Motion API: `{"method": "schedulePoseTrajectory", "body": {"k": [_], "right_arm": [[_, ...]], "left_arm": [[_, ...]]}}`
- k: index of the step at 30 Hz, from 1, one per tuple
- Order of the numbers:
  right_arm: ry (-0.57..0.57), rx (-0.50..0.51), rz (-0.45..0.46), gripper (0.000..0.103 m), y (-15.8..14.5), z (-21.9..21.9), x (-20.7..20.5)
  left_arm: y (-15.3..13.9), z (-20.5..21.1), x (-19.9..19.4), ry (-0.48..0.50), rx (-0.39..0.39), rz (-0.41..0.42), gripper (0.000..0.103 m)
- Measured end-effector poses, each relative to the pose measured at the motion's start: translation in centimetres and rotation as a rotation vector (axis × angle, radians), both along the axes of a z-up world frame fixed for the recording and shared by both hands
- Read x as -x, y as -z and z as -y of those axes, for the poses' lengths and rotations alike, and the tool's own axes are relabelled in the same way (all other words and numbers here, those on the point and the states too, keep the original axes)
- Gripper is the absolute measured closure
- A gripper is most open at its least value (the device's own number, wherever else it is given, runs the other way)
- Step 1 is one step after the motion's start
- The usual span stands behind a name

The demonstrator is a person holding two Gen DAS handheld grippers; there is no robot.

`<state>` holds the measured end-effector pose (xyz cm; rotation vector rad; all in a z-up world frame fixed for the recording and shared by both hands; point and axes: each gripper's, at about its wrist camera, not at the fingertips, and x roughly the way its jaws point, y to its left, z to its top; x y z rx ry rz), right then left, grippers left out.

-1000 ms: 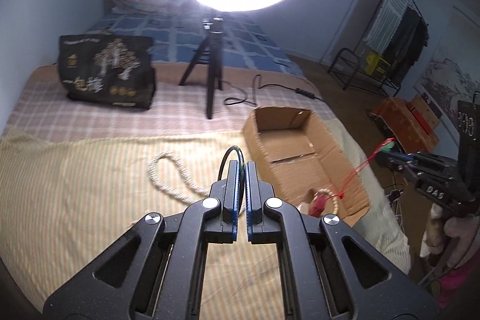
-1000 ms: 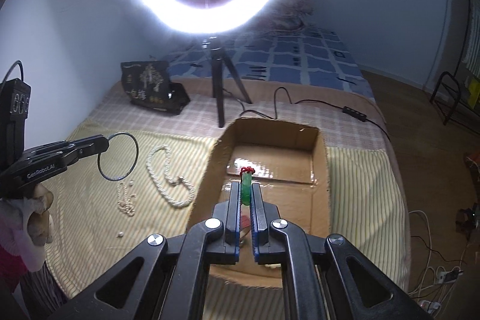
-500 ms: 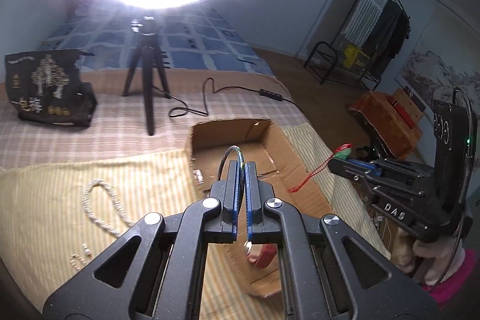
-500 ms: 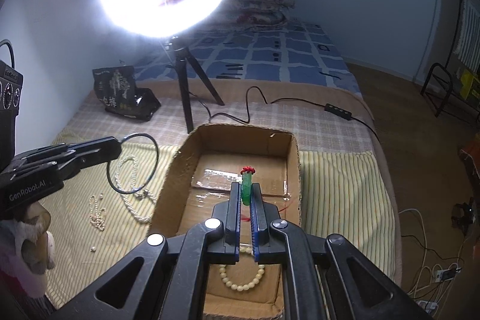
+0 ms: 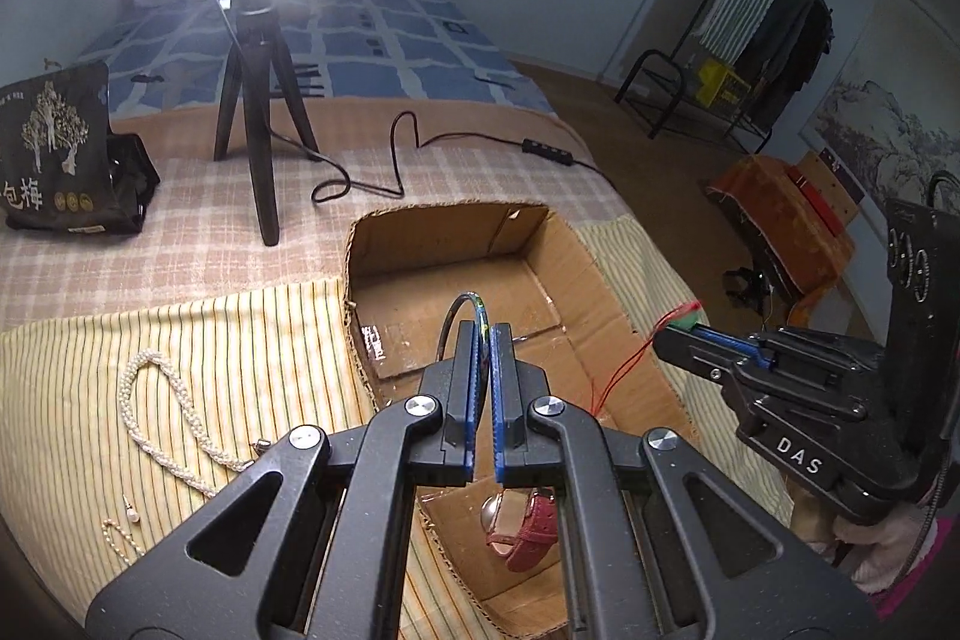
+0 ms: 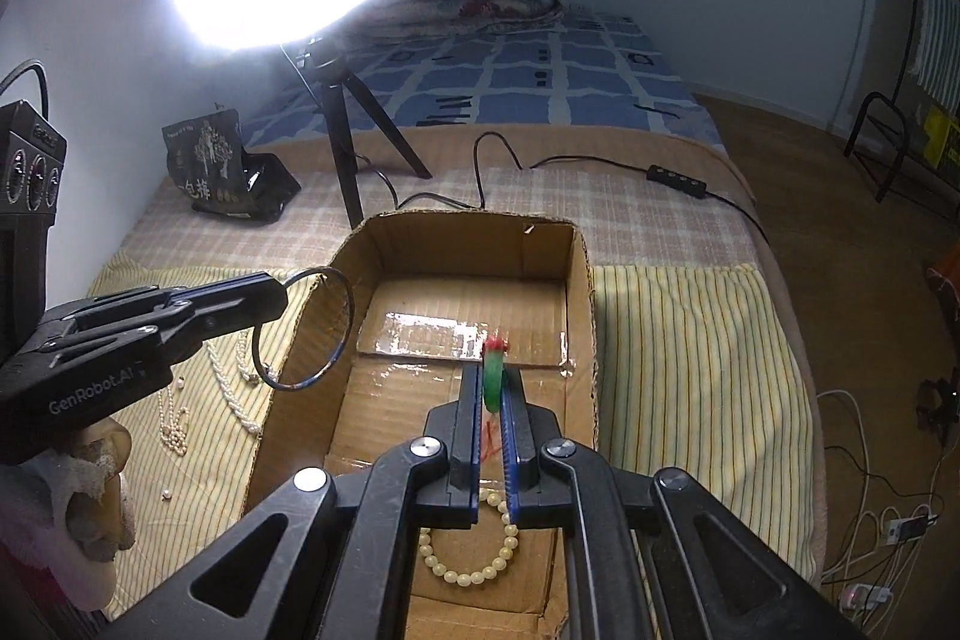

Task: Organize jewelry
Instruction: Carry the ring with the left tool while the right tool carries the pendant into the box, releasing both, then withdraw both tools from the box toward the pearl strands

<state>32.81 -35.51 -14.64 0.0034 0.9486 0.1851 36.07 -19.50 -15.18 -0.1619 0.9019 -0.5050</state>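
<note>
Mid-drop stage: left gripper [image 5: 485,340] pinched thin dark bangle [image 6: 306,328] over cardboard box [image 6: 585,280] left wall; right gripper [image 6: 493,388] pinched green pendant [image 6: 493,376] above box floor. Next, likely: lower, spread jaws, release both inside

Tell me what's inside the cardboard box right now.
Inside the box: a cream bead bracelet and a red-strapped watch near the front, and tape across the floor. The hand-held grippers cover part of the near end, so more may lie there.
</note>
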Motion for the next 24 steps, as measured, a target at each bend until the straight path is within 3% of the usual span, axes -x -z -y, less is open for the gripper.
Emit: {"method": "schedulePoseTrajectory", "body": {"k": [4, 6, 9, 24], "right_arm": [[0.006, 0.016, 0.015, 0.070, -0.1, -0.1, 0.1], [0.011, 0.018, 0.018, 0.065, -0.3, -0.2, 0.2], [0.021, 0.022, 0.028, 0.049, -0.7, -0.2, 0.3], [0.026, 0.021, 0.074, 0.021, -3.5, -2.7, 2.6]], "left_arm": [[0.1, -0.1, -0.1, 0.004, 0.001, -0.003, 0.102], [0.0, -0.1, -0.2, 0.012, 0.003, -0.008, 0.102], [0.0, -0.3, 0.0, 0.012, -0.011, -0.003, 0.102], [-3.2, -6.0, 2.1, -0.043, -0.014, 0.048, 0.101]]}}
